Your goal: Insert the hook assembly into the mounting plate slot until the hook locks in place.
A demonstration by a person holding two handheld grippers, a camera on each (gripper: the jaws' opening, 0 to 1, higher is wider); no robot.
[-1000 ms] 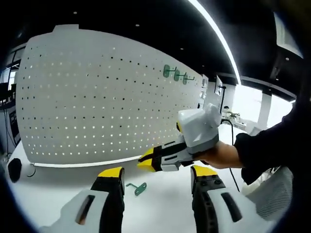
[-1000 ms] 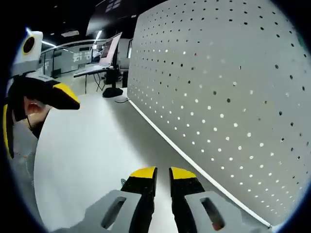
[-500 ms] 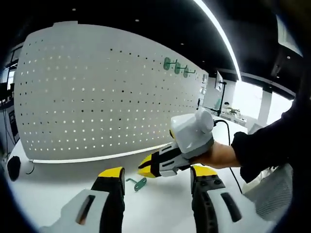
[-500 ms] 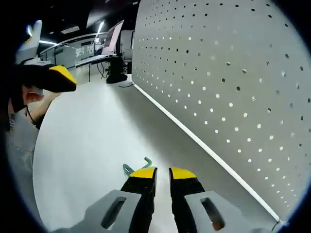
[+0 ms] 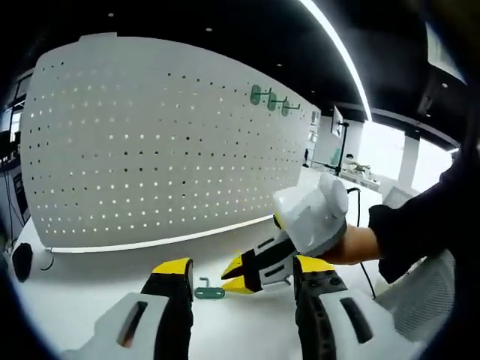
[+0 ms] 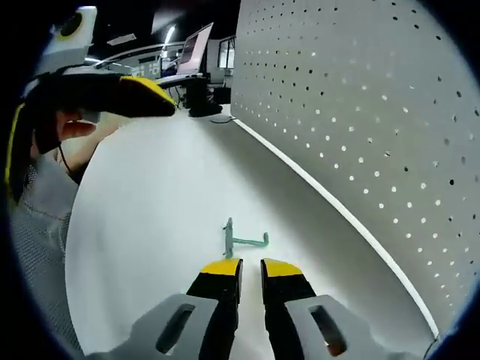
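Green hook (image 6: 241,240) flat on white desk (image 6: 150,210), beside pegboard (image 6: 360,97).
Right tool (image 6: 250,264) clenched, empty, just short of hook; left tool (image 5: 241,264) released.

The left gripper view looked from low over the white table (image 5: 90,289), along its own jaws, toward the perforated board (image 5: 150,150) standing well ahead. The right gripper view looked from low and close along the same table (image 6: 150,195), with the board (image 6: 360,112) running near on its right. Both views shared 3 things: the table, the board, and the green hook (image 5: 208,291) (image 6: 241,238) lying just beyond each view's jaws.
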